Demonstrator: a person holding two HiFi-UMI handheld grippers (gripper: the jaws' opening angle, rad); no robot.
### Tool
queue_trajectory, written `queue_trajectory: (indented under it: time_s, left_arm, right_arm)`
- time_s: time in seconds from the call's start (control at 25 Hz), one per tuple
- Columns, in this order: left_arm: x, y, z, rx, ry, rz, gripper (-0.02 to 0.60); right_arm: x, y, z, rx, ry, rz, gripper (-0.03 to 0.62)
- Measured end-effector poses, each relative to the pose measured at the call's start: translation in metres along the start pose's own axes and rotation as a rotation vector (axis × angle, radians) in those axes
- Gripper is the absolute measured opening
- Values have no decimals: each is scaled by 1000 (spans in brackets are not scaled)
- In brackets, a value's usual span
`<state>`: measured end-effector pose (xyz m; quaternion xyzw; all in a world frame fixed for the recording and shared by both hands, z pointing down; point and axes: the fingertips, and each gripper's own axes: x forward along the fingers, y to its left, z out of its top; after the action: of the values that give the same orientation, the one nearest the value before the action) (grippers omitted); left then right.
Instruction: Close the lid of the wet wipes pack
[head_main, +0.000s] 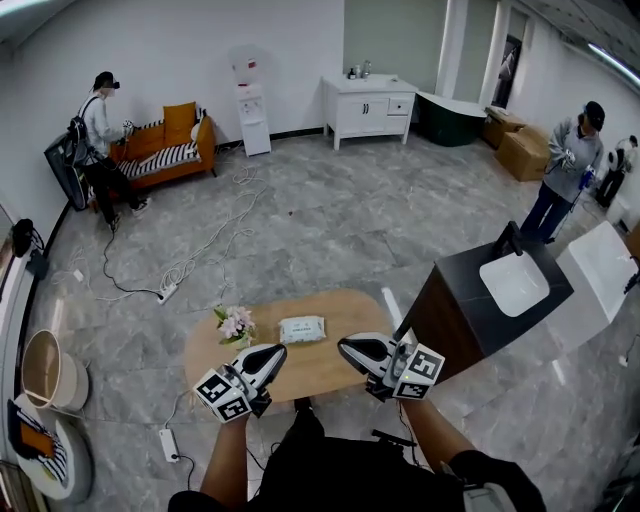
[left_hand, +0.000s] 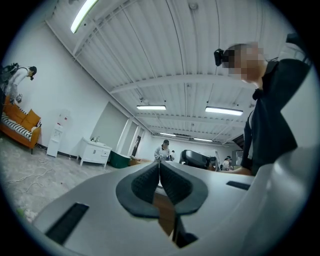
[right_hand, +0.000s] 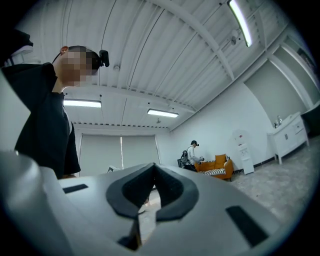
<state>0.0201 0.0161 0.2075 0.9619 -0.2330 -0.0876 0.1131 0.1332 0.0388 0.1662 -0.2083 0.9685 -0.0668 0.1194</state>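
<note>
On table (head_main: 322, 378), wipes pack (head_main: 302, 329); L gripper (head_main: 279, 351), R gripper (head_main: 344, 346) jaws together.

The table (head_main: 312, 366) is smooth, matt wood. The wipes pack (head_main: 302, 329) looks like plastic film. The floor (head_main: 330, 222) is glossy stone.

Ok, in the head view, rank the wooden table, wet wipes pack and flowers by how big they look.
Largest: wooden table.
Then: wet wipes pack and flowers, which look about alike, so unranked.

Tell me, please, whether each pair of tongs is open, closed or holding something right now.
Left tongs: closed, holding nothing.
Right tongs: closed, holding nothing.
</note>
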Motion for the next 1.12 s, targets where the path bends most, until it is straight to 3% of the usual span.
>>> queue_trajectory:
  time_s: [0.2, 0.52, 0.88, 1.12]
  left_arm:
    - [-17, -84, -34, -22, 75, -24, 18]
    - [-50, -157, -29, -21, 79, -32, 18]
    - [-108, -236, -41, 4, 54, -121, 20]
    - [-188, -296, -74, -60, 36, -113, 18]
  right_arm:
    - [-49, 66, -12, 59, -22, 16, 11]
    - [-77, 153, -9, 61, -57, 73, 11]
    - [-95, 254, -23, 24, -50, 6, 11]
    - [-102, 344, -64, 54, 11, -36, 11]
